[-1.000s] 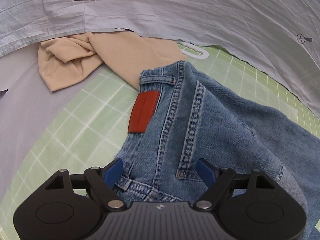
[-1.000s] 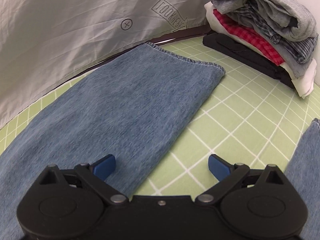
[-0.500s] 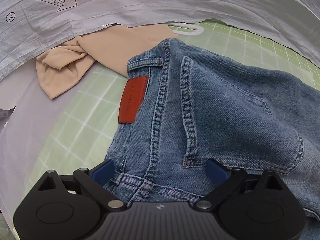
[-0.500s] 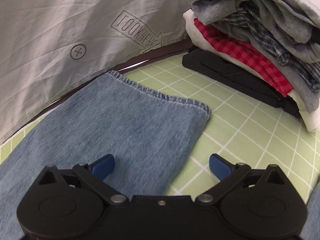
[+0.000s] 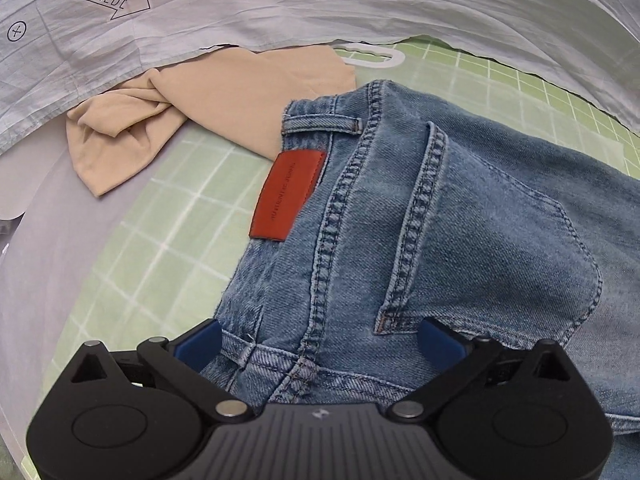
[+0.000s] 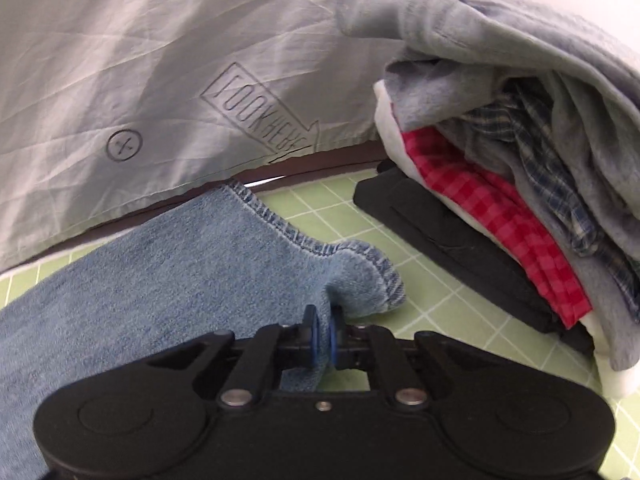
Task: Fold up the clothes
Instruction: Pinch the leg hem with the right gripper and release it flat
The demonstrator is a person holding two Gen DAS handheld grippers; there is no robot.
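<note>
Blue jeans lie on the green grid mat. In the left wrist view their waistband (image 5: 360, 208) with a red leather patch (image 5: 290, 194) and a back pocket faces me. My left gripper (image 5: 320, 340) stands wide open over the waistband edge, denim between the blue pads (image 5: 198, 342) but not pinched. In the right wrist view the leg hem (image 6: 320, 248) lies near the mat's far edge. My right gripper (image 6: 324, 334) is shut on the hem's near corner, which bunches up between the pads.
A beige garment (image 5: 200, 96) lies crumpled beyond the waistband, partly under a grey printed sheet (image 5: 280, 4). A white hanger (image 5: 376, 56) peeks out there. At the right, a stack of folded clothes (image 6: 520, 184) sits on a black base, close to the hem.
The right gripper slid along the leg to the hem and closed on its corner. The left gripper's jaws widened and shifted slightly over the waistband.
</note>
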